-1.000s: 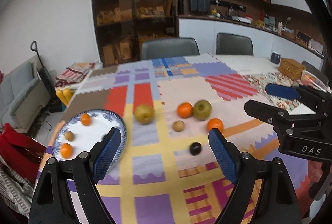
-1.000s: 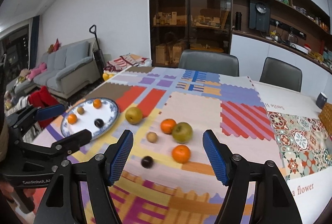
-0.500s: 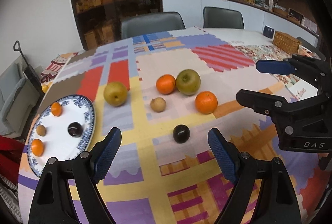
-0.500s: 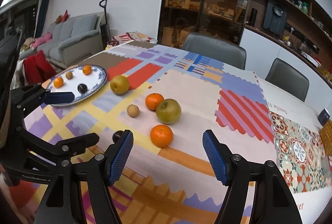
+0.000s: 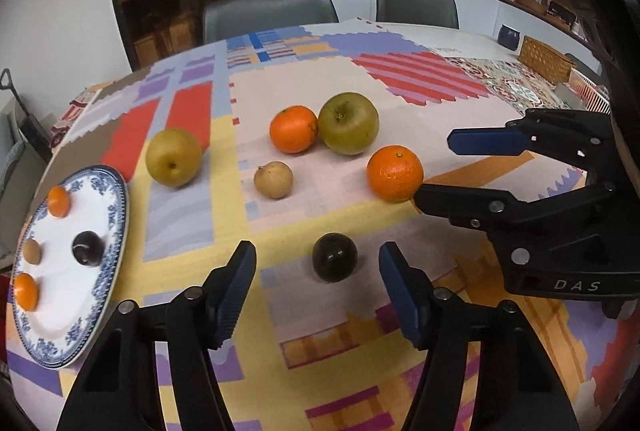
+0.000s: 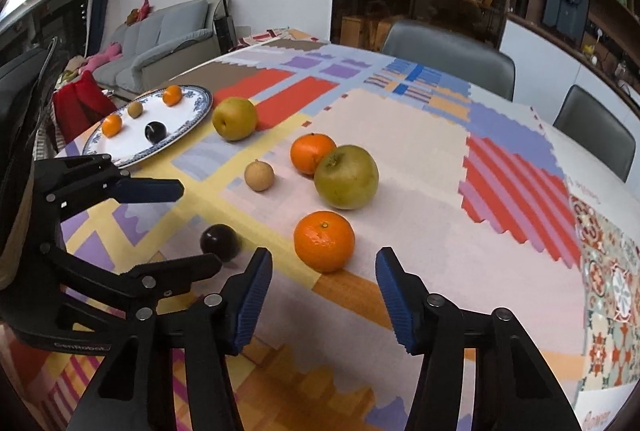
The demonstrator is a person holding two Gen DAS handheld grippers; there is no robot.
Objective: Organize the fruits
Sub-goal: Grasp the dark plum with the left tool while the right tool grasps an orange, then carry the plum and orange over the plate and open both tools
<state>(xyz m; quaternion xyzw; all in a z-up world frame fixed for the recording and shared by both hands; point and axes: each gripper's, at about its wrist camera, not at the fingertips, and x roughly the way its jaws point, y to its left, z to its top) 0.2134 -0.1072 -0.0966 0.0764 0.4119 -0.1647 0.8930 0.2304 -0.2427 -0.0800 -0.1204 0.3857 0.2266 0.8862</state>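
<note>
My left gripper [image 5: 318,285] hangs just short of the dark plum [image 5: 334,257], jaws narrowing, nothing between the pads yet. My right gripper [image 6: 324,283] does the same before the near orange [image 6: 324,241], also empty. Both fruits sit loose on the patterned worktop [image 5: 280,311]; the blue-rimmed plate [image 5: 116,231] at the left edge already holds four small fruits. I judge this the reach before pickup: next, ease forward until each fruit sits between the pads, then clamp gently.

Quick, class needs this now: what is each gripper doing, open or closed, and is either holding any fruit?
Left gripper: open, jaws closing, dark plum just ahead of them, nothing held.
Right gripper: open, jaws closing, orange just ahead of them, nothing held.
</note>
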